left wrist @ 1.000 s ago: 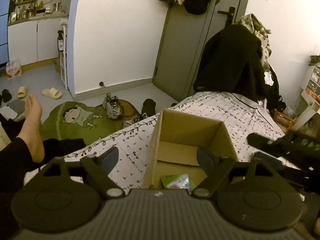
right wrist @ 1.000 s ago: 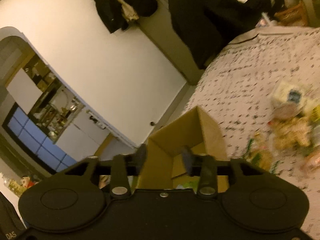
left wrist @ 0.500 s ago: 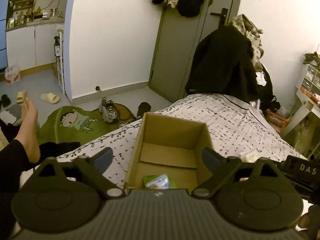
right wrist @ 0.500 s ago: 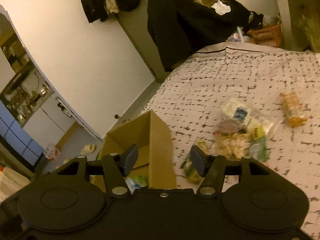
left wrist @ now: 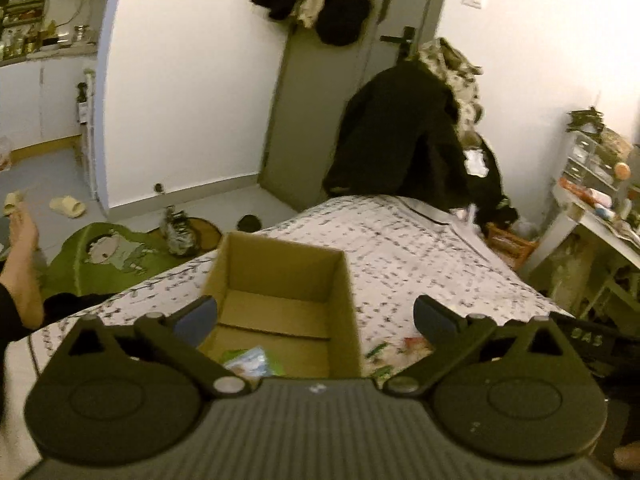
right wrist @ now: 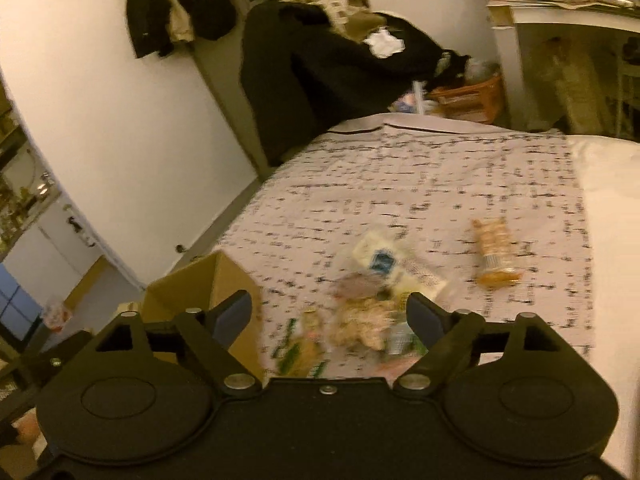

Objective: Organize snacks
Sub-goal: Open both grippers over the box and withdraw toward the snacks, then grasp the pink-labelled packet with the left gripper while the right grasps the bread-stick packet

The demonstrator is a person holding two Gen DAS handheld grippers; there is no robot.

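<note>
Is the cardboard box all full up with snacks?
No, the cardboard box is mostly bare inside, with only one greenish packet lying on its floor near the front.

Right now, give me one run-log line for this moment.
left tongs: open, empty | right tongs: open, empty | cardboard box: one green packet inside | snack pile: on bed

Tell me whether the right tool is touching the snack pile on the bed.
Apart. The right wrist view shows the right tool open and empty, hovering short of the snack pile; its fingers close on nothing.
</note>
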